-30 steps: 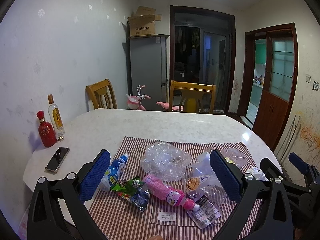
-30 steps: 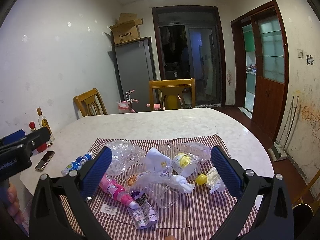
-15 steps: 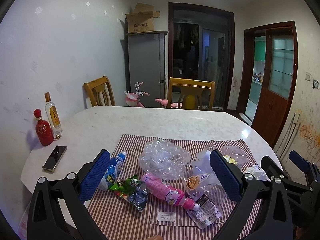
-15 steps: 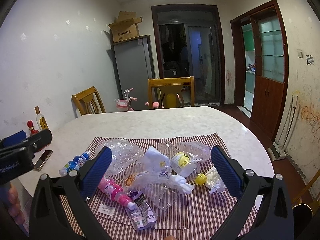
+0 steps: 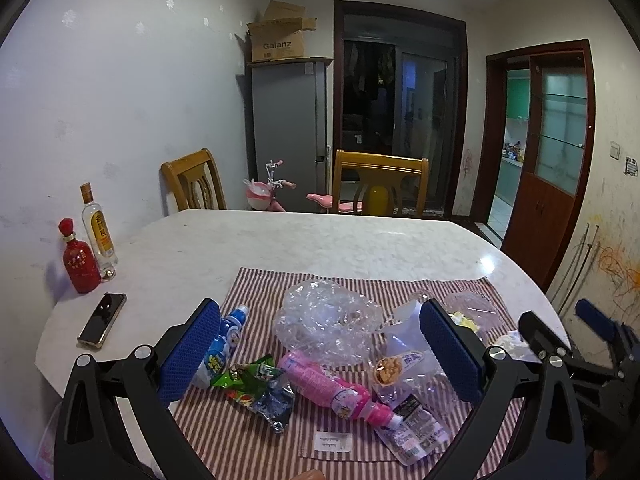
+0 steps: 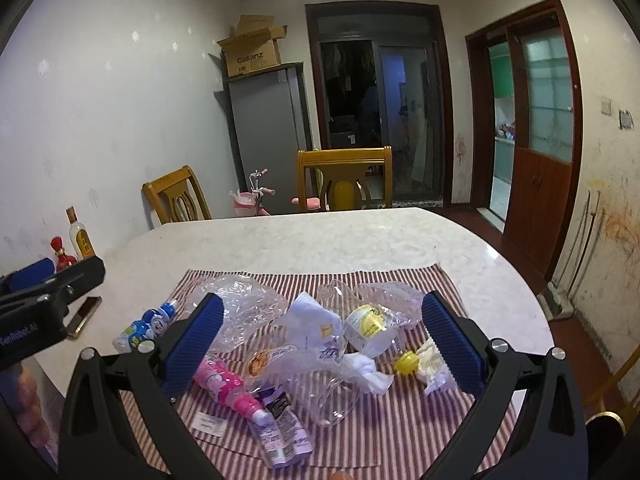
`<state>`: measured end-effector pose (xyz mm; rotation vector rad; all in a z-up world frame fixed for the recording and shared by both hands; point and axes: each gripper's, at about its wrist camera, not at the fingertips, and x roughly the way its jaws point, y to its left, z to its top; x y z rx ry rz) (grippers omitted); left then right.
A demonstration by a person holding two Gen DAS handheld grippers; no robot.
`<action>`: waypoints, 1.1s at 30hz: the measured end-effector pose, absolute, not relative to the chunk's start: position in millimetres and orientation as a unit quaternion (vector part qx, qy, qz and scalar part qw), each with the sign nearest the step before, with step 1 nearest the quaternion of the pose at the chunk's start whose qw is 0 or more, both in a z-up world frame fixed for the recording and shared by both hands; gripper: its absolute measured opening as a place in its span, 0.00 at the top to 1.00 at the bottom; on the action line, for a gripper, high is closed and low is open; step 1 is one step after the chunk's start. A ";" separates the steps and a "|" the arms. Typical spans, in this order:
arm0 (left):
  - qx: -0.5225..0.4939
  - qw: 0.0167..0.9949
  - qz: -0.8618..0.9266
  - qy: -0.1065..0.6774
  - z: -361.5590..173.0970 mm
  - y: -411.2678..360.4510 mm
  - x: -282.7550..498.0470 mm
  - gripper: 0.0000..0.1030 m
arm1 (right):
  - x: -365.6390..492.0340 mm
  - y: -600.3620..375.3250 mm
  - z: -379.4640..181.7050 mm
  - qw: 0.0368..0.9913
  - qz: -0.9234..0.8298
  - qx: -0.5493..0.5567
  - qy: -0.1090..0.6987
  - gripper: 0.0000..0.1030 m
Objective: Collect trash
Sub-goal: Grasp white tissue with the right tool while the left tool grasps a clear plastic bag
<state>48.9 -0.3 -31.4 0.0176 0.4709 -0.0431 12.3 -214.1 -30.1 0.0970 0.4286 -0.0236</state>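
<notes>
My left tongs (image 5: 320, 354) are spread wide above the red-and-white striped cloth mat (image 5: 260, 284) on the pale marble counter (image 5: 320, 240), gripping nothing. Between the blue pads lie a crumpled clear plastic bag (image 5: 324, 320), a pink plastic bottle (image 5: 336, 390) on its side and a green snack wrapper (image 5: 250, 386). A blue-and-white small bottle (image 5: 220, 350) lies just beside my left pad. My right tongs (image 5: 592, 344) show at the right edge.
</notes>
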 end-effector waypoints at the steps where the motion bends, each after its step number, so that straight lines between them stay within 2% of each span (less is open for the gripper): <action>1: 0.010 0.972 -0.017 0.234 -33.3 1.8 51.2 0.06 | 14.6 -215.2 -29.8 0.976 -0.011 0.038 0.212 0.03; 5: 0.015 0.969 0.001 0.248 -47.5 17.0 63.1 0.06 | 35.4 -228.4 -28.4 0.974 0.016 0.008 0.228 0.03; 11: 0.012 0.958 0.051 0.283 -72.4 53.5 87.9 0.06 | 115.5 -217.9 -60.5 0.918 0.137 -0.062 0.368 0.04; 13: 0.006 0.955 0.067 0.289 -76.1 66.6 96.4 0.06 | 139.3 -209.7 -71.9 0.907 0.152 -0.074 0.386 0.07; 17: -0.007 0.951 0.083 0.298 -83.6 86.5 109.3 0.06 | 178.7 -188.4 -93.2 0.880 0.178 -0.101 0.429 0.19; 20: -0.020 0.946 0.073 0.316 -92.6 95.9 121.7 0.06 | 205.2 -175.1 -118.2 0.860 0.175 -0.131 0.461 0.20; 22: -0.025 0.943 0.064 0.326 -97.9 98.8 128.6 0.06 | 222.1 -171.7 -136.2 0.846 0.161 -0.142 0.488 0.30; 24: -0.029 0.940 0.061 0.334 -103.9 102.2 134.9 0.06 | 235.5 -174.9 -150.1 0.833 0.155 -0.130 0.514 0.63; 25: -0.030 0.939 0.063 0.337 -107.0 104.5 138.6 0.06 | 239.9 -178.7 -156.2 0.828 0.152 -0.124 0.526 0.68; 26: -0.030 0.937 0.064 0.341 -109.8 103.8 141.4 0.06 | 242.8 -181.4 -160.5 0.822 0.151 -0.120 0.535 0.82; 27: -0.030 0.936 0.065 0.345 -112.1 102.9 143.6 0.06 | 245.9 -183.0 -165.4 0.819 0.153 -0.113 0.541 0.90; 29: -0.029 0.933 0.064 0.353 -118.6 102.9 149.1 0.06 | 245.5 -189.2 -163.1 0.825 0.164 -0.075 0.536 0.93; 33: -0.023 0.928 0.045 0.369 -126.1 99.0 158.3 0.06 | 223.6 -222.8 -114.8 0.860 0.193 0.057 0.469 0.93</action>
